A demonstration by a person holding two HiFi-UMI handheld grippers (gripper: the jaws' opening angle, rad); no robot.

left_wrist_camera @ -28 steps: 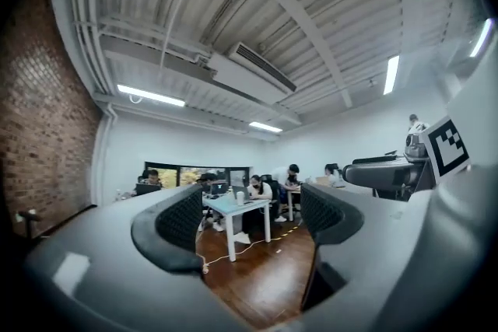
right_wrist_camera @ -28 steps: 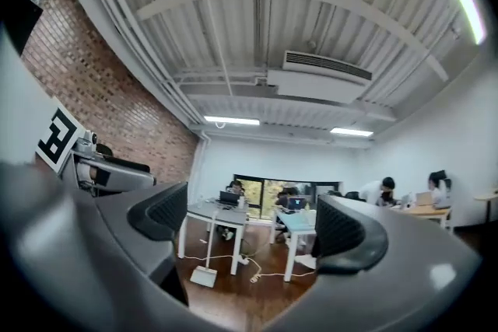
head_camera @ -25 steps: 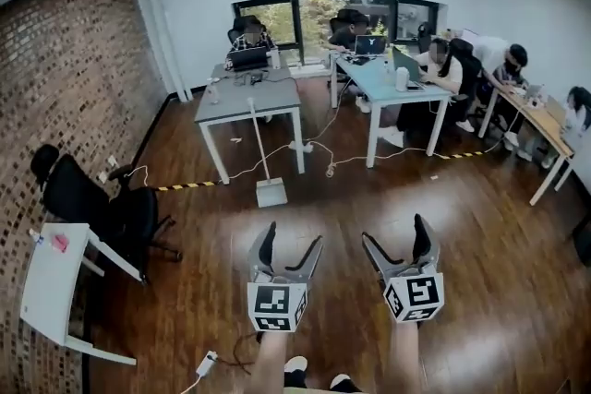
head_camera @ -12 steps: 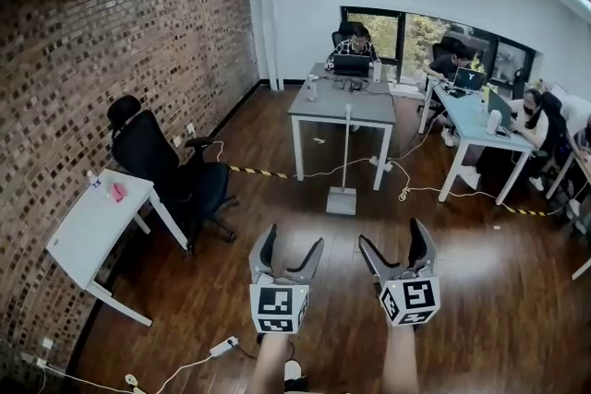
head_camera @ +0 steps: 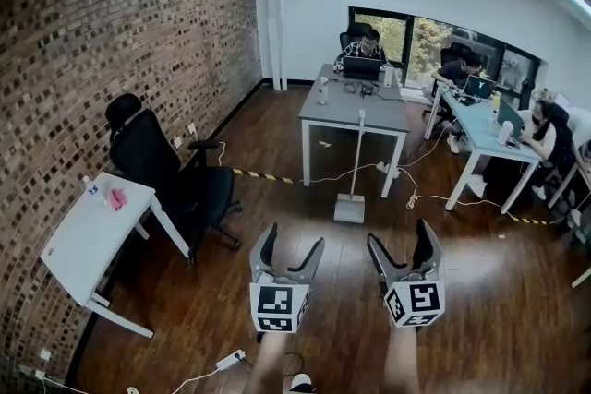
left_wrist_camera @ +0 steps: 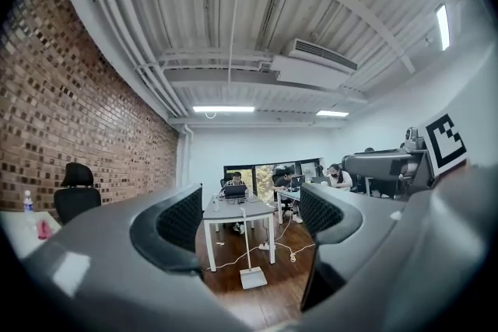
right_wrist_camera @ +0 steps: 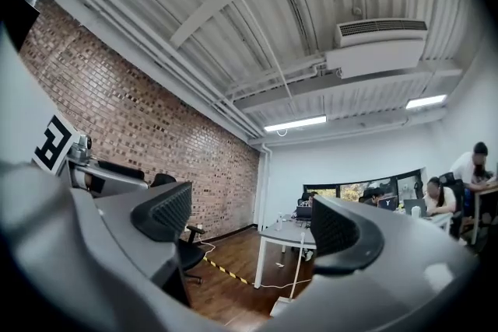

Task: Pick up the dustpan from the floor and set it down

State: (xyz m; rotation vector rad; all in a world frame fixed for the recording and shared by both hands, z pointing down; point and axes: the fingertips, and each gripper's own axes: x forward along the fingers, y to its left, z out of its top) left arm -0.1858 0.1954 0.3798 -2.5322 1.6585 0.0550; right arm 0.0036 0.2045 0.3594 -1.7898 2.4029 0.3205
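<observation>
Grippers fill the bottom of the head view, side by side over the dark wooden floor [head_camera: 231, 291]: the left gripper [head_camera: 292, 240] has its black-padded jaws apart with nothing between them, and the right gripper [head_camera: 399, 235] is closing its jaws, also with nothing between them. Past them, in the middle of the frame, the grey long-handled dustpan [head_camera: 350, 209] stands on the floor, its handle upright, just in front of a grey desk with white legs [head_camera: 355, 113]. At the left, a black office chair [head_camera: 162, 166] sits beside a white desk [head_camera: 83, 244] along the red brick wall [head_camera: 120, 41].
</observation>
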